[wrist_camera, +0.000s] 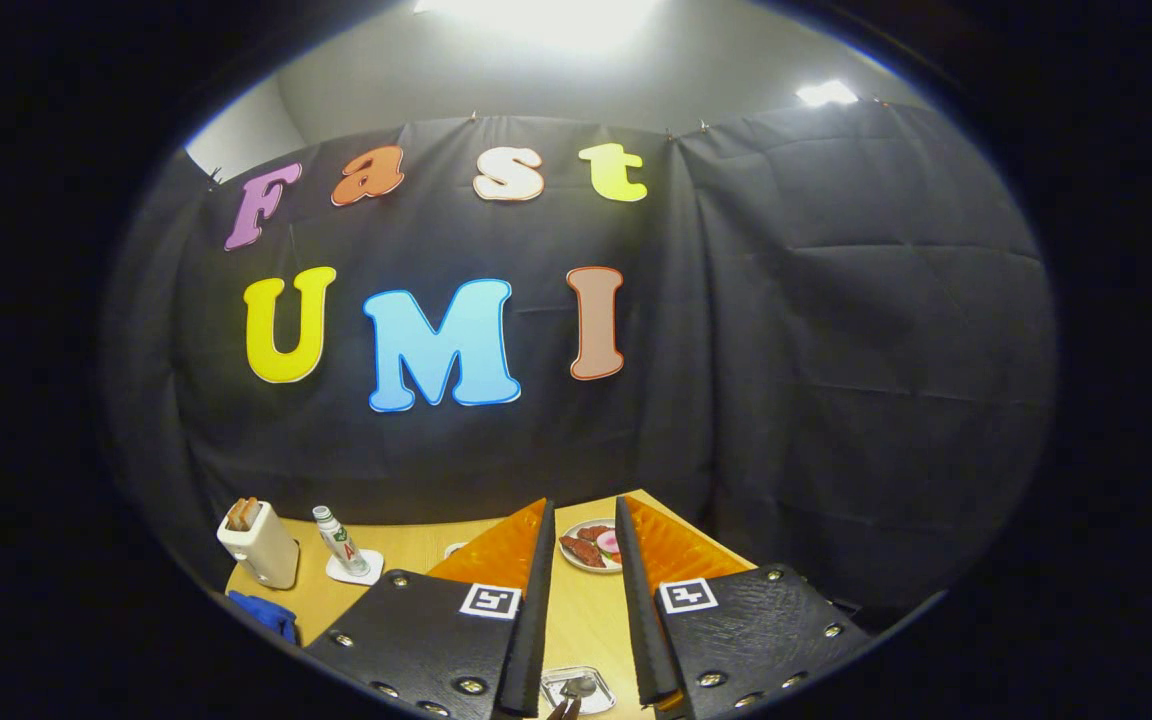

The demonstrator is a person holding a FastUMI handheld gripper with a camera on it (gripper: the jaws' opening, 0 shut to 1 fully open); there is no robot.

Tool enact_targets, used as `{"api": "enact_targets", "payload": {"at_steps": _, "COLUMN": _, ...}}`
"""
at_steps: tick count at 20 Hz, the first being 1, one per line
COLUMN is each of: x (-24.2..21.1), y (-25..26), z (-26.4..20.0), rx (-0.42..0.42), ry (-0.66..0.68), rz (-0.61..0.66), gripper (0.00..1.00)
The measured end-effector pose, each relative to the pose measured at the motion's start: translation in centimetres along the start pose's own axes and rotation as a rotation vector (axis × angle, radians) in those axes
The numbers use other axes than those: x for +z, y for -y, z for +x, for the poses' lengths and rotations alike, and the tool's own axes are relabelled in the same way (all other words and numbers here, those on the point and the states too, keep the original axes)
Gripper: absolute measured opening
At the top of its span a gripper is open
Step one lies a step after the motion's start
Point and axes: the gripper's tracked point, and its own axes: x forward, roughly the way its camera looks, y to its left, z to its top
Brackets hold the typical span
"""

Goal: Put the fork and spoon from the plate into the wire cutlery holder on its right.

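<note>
Two fingers of the released gripper (pixel 584 520) apart above the table (pixel 586 610), plate (pixel 577 689) low between them.

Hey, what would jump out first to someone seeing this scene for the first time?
The gripper, fingers open with nothing between them, dominates the near view above the light wooden table. Between the fingertips and beyond sits a white plate of reddish food. Off to the left stand a cream toaster holding toast and a small bottle on a white coaster.
</note>
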Motion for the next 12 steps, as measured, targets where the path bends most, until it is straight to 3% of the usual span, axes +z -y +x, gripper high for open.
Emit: {"api": "enact_targets", "payload": {"at_steps": 12, "x": 1.0, "y": 2.2, "z": -0.6, "rx": -0.019, "ry": 0.019, "rz": -0.029, "gripper": 0.36}}
